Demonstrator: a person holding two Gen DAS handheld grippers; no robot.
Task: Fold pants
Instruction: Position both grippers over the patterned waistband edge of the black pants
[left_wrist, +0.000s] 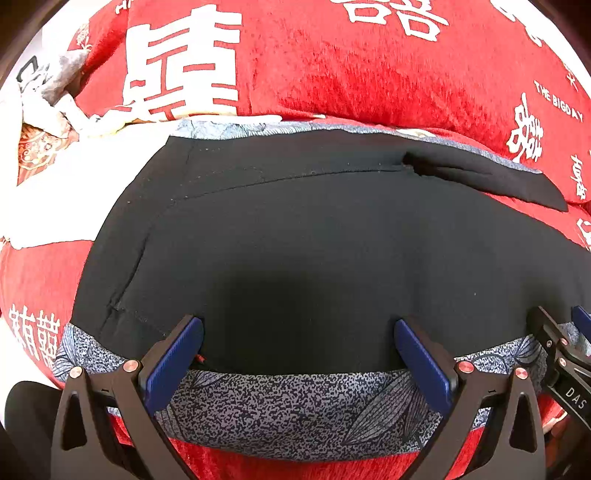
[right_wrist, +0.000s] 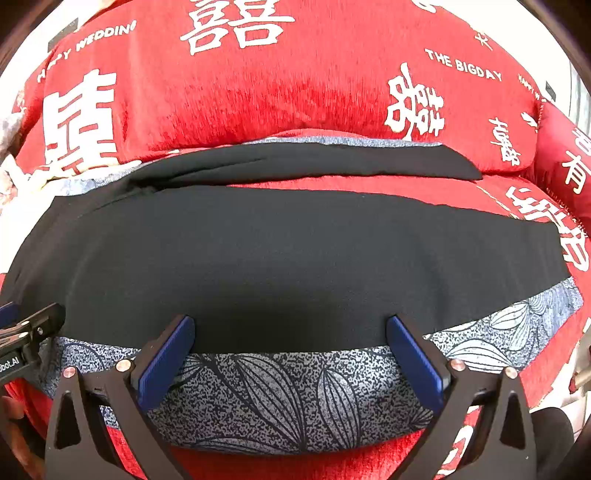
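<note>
Black pants (left_wrist: 314, 229) lie spread flat on a grey leaf-patterned cloth (left_wrist: 288, 406). One leg end reaches out to the far right (left_wrist: 517, 181). My left gripper (left_wrist: 298, 332) is open, its blue pads (left_wrist: 173, 358) just over the near edge of the pants. My right gripper (right_wrist: 290, 328) is open too, at the near edge of the pants (right_wrist: 295, 243) further right. The patterned cloth (right_wrist: 295, 398) shows between its fingers. Each gripper shows at the edge of the other's view: the right one (left_wrist: 561, 350), the left one (right_wrist: 26, 332).
Everything rests on a red cover with white characters (left_wrist: 369, 66), which rises into a cushion behind (right_wrist: 295, 92). White and grey crumpled fabric (left_wrist: 48, 96) lies at the far left.
</note>
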